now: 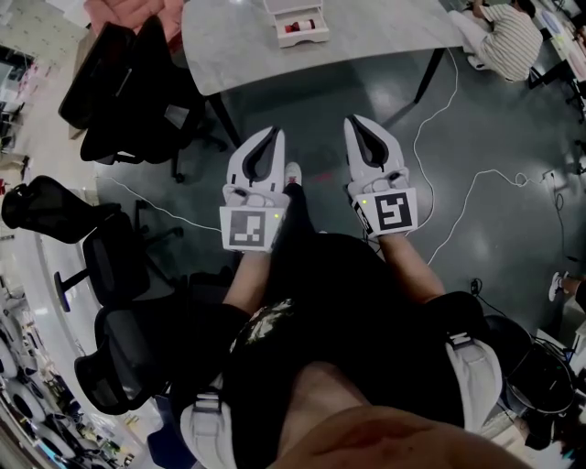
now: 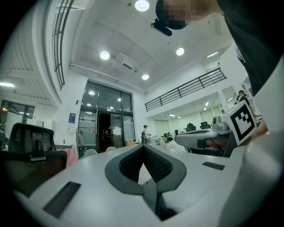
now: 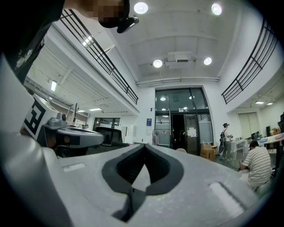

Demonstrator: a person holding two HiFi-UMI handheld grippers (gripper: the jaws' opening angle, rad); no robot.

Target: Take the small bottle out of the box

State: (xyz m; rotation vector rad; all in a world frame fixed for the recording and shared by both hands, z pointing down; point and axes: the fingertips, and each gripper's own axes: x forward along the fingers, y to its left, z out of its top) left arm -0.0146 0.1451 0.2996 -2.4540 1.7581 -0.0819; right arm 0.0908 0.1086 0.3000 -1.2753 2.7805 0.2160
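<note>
On the grey table [image 1: 366, 41] at the top of the head view stands a white open box [image 1: 298, 35]. Inside it lies a small bottle [image 1: 300, 26] with red on it. Both grippers hang well short of the table, over the dark floor in front of the person's body. My left gripper [image 1: 273, 134] is shut, tips together, nothing in it. My right gripper [image 1: 353, 121] is shut and empty too. In each gripper view the jaws, left [image 2: 143, 146] and right [image 3: 144, 146], meet at a point and face an office hall, not the box.
Black office chairs [image 1: 119, 87] crowd the left side, more [image 1: 114, 266] lower down. White cables [image 1: 476, 188] trail over the floor at right. A person in a striped shirt [image 1: 508, 37] sits at the far right. A black table leg [image 1: 224, 119] stands near the left gripper.
</note>
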